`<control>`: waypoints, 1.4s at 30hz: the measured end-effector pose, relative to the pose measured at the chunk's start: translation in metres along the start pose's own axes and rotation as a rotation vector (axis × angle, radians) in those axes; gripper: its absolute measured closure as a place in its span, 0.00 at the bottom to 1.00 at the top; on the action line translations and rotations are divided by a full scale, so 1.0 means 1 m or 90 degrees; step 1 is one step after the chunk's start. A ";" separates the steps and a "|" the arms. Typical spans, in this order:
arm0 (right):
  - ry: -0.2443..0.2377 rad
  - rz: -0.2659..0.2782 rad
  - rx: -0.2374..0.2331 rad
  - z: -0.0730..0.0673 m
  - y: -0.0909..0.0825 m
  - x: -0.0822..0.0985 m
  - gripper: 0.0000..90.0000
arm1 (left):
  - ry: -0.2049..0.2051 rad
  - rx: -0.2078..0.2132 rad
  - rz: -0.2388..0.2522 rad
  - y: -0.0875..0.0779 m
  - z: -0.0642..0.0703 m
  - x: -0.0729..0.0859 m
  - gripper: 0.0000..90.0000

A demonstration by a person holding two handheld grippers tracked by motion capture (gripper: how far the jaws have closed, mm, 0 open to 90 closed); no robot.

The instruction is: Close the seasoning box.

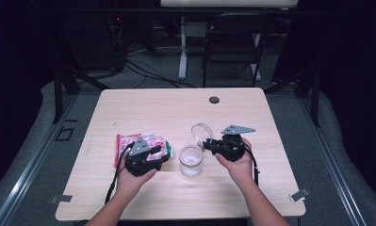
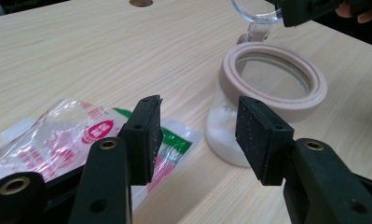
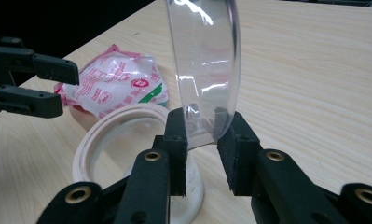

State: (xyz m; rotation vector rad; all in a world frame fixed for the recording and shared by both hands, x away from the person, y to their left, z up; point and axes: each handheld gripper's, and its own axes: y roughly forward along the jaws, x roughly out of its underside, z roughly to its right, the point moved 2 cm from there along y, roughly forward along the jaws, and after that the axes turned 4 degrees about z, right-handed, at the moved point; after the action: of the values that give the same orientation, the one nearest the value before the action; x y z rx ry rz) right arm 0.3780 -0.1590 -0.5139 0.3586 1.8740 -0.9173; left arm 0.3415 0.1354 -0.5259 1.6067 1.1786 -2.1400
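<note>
A small glass jar with a beige seal ring stands on the wooden table, with white powder in its bottom. Its clear hinged lid stands up over the mouth. My right gripper is shut on the lid's lower rim, one pad on each face. A pink, white and green plastic bag lies left of the jar. Above the bag's right end my left gripper is open with nothing between its pads, pointing toward the jar. In the right gripper view, the left gripper sits beyond the jar.
A dark round grommet sits in the table's far middle. A folding chair and a desk leg stand on the floor beyond the table. Metal clips mark the near corners.
</note>
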 end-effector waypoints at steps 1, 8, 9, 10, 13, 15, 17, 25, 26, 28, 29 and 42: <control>0.002 0.001 -0.001 0.000 0.001 -0.001 0.82 | 0.000 -0.005 -0.003 -0.002 -0.001 0.001 0.57; 0.031 0.011 -0.019 0.010 0.010 -0.008 0.82 | -0.019 -0.032 -0.014 -0.011 -0.010 0.011 0.56; 0.039 0.015 -0.023 0.011 0.011 -0.009 0.83 | -0.019 -0.036 -0.015 -0.011 -0.011 0.013 0.56; 0.043 0.015 -0.026 0.013 0.013 -0.010 0.83 | -0.018 -0.039 -0.019 -0.012 -0.012 0.013 0.56; 0.049 0.021 -0.021 0.016 0.015 -0.012 0.84 | -0.017 -0.056 -0.022 -0.014 -0.014 0.017 0.55; 0.056 0.023 -0.024 0.017 0.016 -0.013 0.84 | -0.016 -0.063 -0.024 -0.015 -0.015 0.018 0.55; 0.058 0.026 -0.025 0.018 0.017 -0.013 0.84 | -0.016 -0.067 -0.030 -0.015 -0.017 0.020 0.55; 0.044 0.027 -0.013 0.016 0.017 -0.013 0.79 | 0.007 -0.059 -0.056 -0.008 -0.015 0.024 0.55; 0.044 0.027 -0.013 0.016 0.017 -0.013 0.79 | 0.007 -0.059 -0.056 -0.008 -0.015 0.024 0.55; 0.035 0.024 -0.006 0.015 0.015 -0.012 0.76 | 0.025 -0.056 -0.060 -0.005 -0.013 0.024 0.54; 0.037 0.025 -0.008 0.014 0.015 -0.011 0.75 | 0.033 -0.059 -0.061 -0.003 -0.013 0.024 0.54; 0.040 0.029 -0.008 0.011 0.004 -0.008 0.67 | 0.062 -0.053 -0.087 0.014 -0.011 0.024 0.54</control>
State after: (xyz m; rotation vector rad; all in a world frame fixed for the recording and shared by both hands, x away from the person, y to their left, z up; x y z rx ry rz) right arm 0.3911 -0.1632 -0.5114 0.4255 1.9197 -0.8721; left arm 0.3487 0.1410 -0.5543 1.6548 1.4255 -2.0831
